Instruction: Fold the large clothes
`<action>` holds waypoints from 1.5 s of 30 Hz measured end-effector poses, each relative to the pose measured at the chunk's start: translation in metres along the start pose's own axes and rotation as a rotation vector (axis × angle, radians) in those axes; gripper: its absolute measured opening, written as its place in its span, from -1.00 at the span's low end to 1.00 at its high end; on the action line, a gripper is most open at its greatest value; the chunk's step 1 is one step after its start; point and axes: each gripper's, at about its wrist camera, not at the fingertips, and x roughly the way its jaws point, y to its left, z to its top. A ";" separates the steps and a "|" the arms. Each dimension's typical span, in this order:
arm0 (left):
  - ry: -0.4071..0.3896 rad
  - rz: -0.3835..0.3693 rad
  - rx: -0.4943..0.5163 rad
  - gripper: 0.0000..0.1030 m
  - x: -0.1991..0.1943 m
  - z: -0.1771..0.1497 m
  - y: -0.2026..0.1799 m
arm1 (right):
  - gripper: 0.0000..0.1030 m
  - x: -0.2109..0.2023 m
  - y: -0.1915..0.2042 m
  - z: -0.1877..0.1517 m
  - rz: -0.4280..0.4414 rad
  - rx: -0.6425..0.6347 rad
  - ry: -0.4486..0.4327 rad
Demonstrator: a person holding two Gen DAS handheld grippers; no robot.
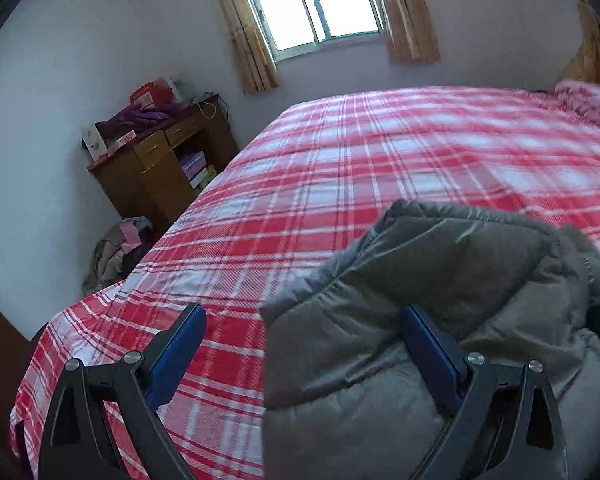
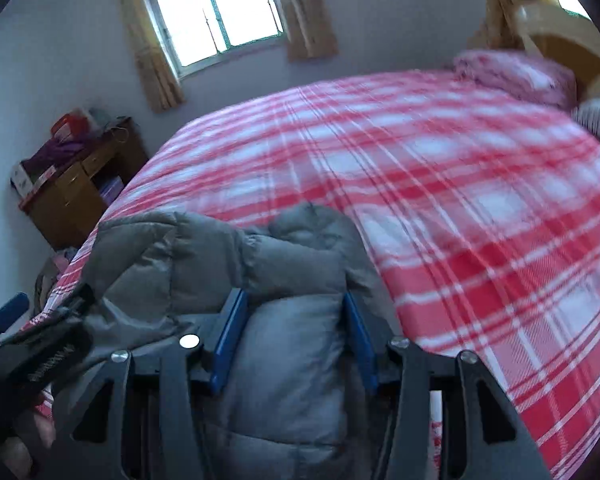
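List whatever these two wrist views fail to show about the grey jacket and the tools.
- Grey jacket: cut off by both views' lower edges, and by the right edge in the left view.
- Right tool: jacket bulges between its pads; firm pinch unclear.
- Left tool: seen only at the right view's left edge, blurred.

Left gripper: black triangular frames, silver round screws at the pivots, blue pads inside each finger; right gripper looks identical.
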 end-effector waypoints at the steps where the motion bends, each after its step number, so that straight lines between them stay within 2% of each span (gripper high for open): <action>1: 0.001 0.003 -0.001 0.90 0.003 -0.002 -0.002 | 0.02 0.002 -0.005 -0.003 0.002 0.010 0.002; 5: 0.010 0.026 0.011 0.91 0.013 -0.009 -0.013 | 0.02 0.009 -0.004 -0.008 -0.007 -0.001 -0.014; 12: 0.013 0.017 -0.021 0.96 0.029 -0.021 -0.016 | 0.02 0.017 -0.013 -0.019 -0.010 0.018 -0.028; 19: 0.043 -0.008 -0.047 0.98 0.040 -0.025 -0.015 | 0.02 0.025 -0.018 -0.022 -0.006 0.031 -0.007; 34: 0.027 0.020 -0.046 0.98 0.040 -0.031 -0.019 | 0.03 0.037 -0.020 -0.026 -0.006 0.044 0.057; 45: 0.054 0.034 -0.034 0.98 0.048 -0.031 -0.022 | 0.05 0.043 -0.016 -0.026 -0.037 0.021 0.083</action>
